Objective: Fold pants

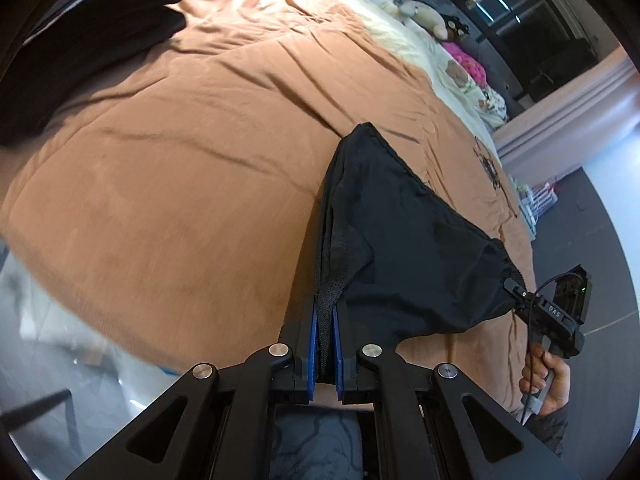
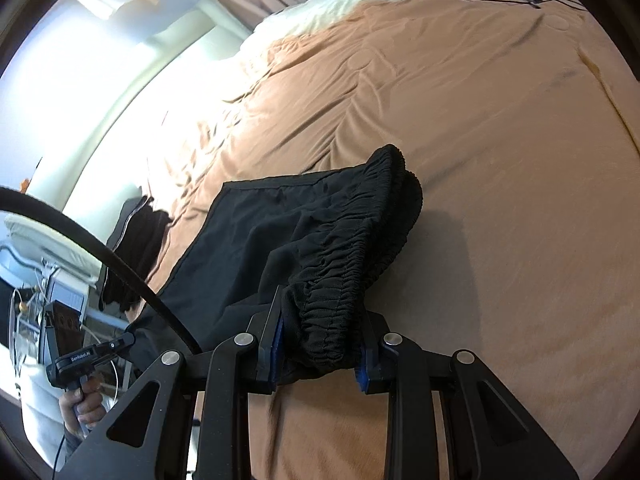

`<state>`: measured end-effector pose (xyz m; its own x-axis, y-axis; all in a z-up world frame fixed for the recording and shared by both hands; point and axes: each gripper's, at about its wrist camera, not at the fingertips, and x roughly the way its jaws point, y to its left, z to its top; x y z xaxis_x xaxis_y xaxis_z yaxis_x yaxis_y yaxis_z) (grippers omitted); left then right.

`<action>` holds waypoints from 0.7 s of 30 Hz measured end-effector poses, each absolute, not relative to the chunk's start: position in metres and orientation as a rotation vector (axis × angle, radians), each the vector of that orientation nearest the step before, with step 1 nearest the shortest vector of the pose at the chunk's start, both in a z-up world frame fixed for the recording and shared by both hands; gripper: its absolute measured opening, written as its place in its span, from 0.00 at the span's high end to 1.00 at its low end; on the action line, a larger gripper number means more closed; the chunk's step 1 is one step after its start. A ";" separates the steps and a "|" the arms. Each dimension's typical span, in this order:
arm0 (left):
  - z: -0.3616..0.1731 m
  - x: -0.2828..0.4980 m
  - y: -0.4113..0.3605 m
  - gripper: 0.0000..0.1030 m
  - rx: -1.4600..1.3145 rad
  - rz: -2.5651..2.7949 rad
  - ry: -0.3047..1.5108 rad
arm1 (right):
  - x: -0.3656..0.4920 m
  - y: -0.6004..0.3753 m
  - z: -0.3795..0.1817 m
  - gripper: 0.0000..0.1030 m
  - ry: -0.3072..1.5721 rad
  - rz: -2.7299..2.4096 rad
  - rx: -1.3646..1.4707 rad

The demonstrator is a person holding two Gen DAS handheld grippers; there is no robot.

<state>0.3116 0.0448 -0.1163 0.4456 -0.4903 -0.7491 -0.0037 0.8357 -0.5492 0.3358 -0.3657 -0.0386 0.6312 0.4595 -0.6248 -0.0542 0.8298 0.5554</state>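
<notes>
Now the left gripper (image 1: 325,316) has its jaws almost closed on a thin hem edge of the pants (image 1: 404,240), while the right gripper (image 2: 320,332) has its jaws set wider, pinching the thick gathered waistband (image 2: 360,248). Between them the black cloth hangs spread just above the bed (image 1: 160,160), probably so that it can be laid flat for folding. Beyond, dark folded clothes (image 1: 80,40) lie at the bed edge.
</notes>
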 end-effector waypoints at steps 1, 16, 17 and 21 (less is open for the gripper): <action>-0.116 0.306 0.045 0.93 -0.535 -0.321 1.068 | 0.335 -0.367 -0.038 0.76 0.847 0.314 0.521; -0.167 0.294 0.043 0.88 -0.704 -0.334 1.146 | 0.356 -0.358 -0.058 0.71 0.953 0.244 0.446; -0.171 0.296 0.043 0.79 -0.703 -0.331 1.158 | 0.356 -0.358 -0.062 0.67 0.970 0.227 0.453; -0.176 0.299 0.049 0.40 -0.716 -0.344 1.129 | 0.346 -0.355 -0.059 0.51 0.976 0.143 0.401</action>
